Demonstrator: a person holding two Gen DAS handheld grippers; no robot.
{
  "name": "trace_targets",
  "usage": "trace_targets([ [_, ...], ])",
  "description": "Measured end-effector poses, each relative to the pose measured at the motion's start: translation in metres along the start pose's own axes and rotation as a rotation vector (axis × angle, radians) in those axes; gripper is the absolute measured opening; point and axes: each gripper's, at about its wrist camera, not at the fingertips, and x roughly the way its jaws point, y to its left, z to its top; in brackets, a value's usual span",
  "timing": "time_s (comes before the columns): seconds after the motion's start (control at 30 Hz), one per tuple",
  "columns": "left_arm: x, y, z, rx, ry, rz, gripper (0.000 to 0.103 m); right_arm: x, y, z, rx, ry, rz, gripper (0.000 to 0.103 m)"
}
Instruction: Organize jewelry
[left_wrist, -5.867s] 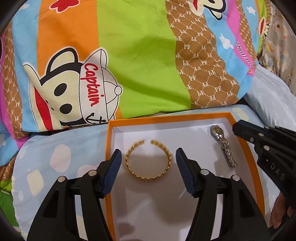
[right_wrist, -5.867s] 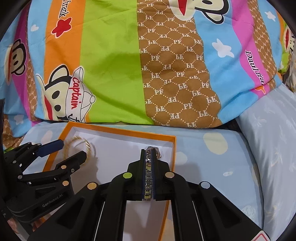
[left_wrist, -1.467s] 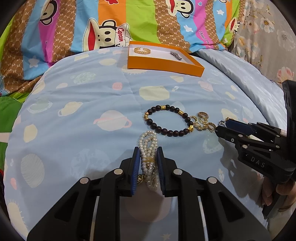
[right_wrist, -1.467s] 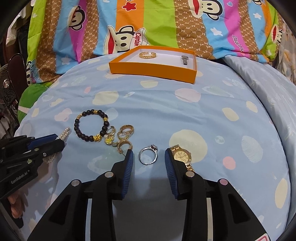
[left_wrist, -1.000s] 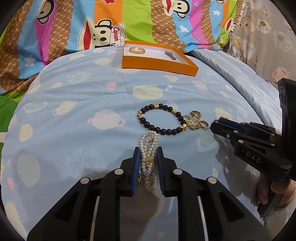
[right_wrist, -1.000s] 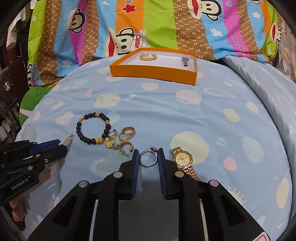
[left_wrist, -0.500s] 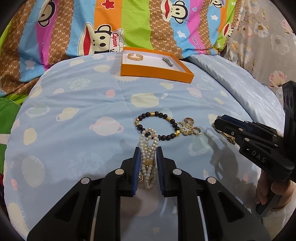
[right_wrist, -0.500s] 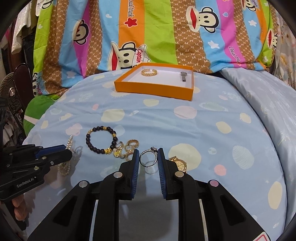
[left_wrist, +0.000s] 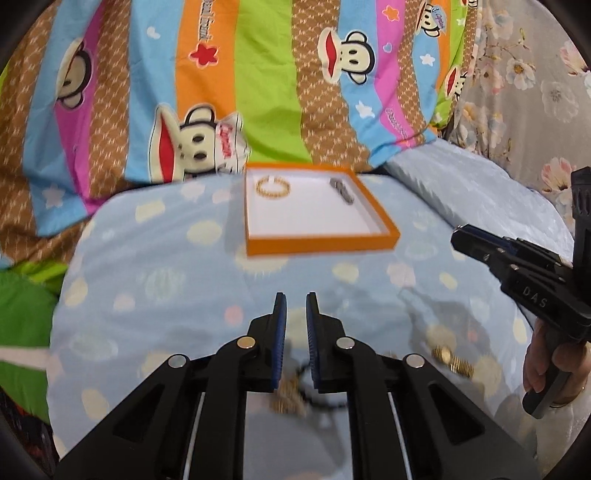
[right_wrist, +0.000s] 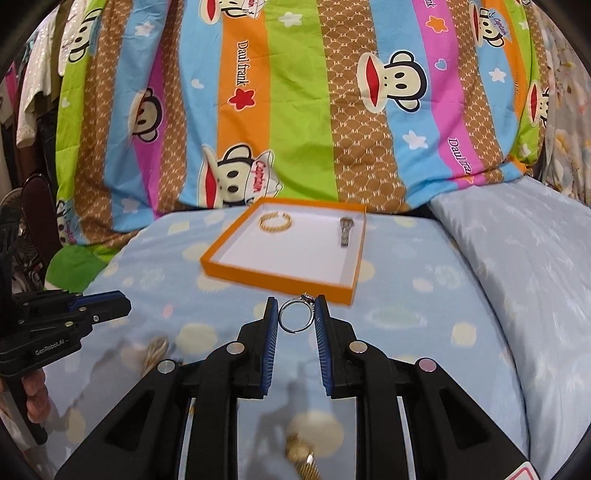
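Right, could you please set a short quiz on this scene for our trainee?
1. True or false: the right tool grips a silver ring.
2. What lies in the orange tray? A) a gold bangle and a silver watch B) a pearl strand C) nothing
3. Fill in: the ___ tool is shut with nothing between its tips.
Key: 1 true; 2 A; 3 left, meaning the left tool.
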Motion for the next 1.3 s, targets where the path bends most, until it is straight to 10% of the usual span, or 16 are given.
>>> trace_targets([
  [0.63, 0.076, 0.020, 0.086, -0.008, -0.024, 0.059, 0.009, 0.095, -0.028, 0.064, 0.034, 0.017, -0.009, 0.019],
  [1.0, 0.047, 0.023, -0.014, -0.052, 0.172, 0.065, 0.034, 0.071, -0.020, 0.038, 0.014, 0.013, 0.009, 0.019],
  [1.3, 0.047, 0.022, -0.061, -0.134, 0.268, 0.051, 0.034, 0.055, -0.009, 0.028, -0.019, 0.013, 0.007, 0.019],
])
